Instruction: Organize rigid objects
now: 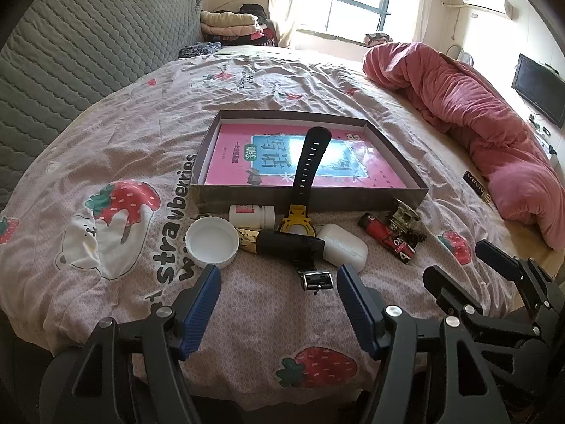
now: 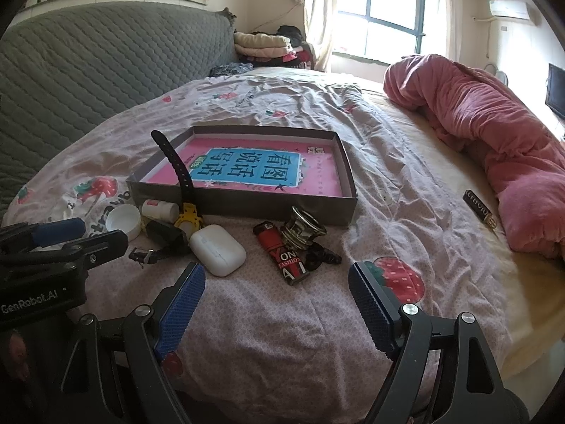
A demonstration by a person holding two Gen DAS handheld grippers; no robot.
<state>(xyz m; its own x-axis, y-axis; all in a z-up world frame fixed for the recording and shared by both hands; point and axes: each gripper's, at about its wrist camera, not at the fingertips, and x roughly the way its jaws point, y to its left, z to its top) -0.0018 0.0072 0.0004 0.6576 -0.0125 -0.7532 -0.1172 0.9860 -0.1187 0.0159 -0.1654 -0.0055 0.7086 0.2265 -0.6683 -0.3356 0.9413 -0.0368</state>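
Note:
A shallow grey box (image 1: 247, 196) (image 2: 247, 205) with a pink book inside lies on the bed. In front of it lie a white cap (image 1: 212, 242) (image 2: 123, 221), a white pill bottle (image 1: 251, 215) (image 2: 159, 209), a yellow-and-black watch (image 1: 300, 219) (image 2: 187, 217) whose strap leans over the box wall, a black cylinder (image 1: 289, 245) (image 2: 166, 235), a white earbud case (image 1: 344, 247) (image 2: 217, 249), a red lighter (image 1: 386, 236) (image 2: 280, 252) and a metal reel (image 1: 404, 215) (image 2: 302, 229). My left gripper (image 1: 279, 282) (image 2: 77, 236) is open and empty just short of the pile. My right gripper (image 2: 277, 281) (image 1: 459, 261) is open and empty before the lighter.
A rumpled pink quilt (image 1: 476, 120) (image 2: 494, 134) lies along the right side of the bed. A small dark label (image 1: 476, 185) (image 2: 480, 208) lies beside it. A grey quilted headboard (image 1: 70, 53) stands at the left, folded clothes (image 1: 229, 23) at the back.

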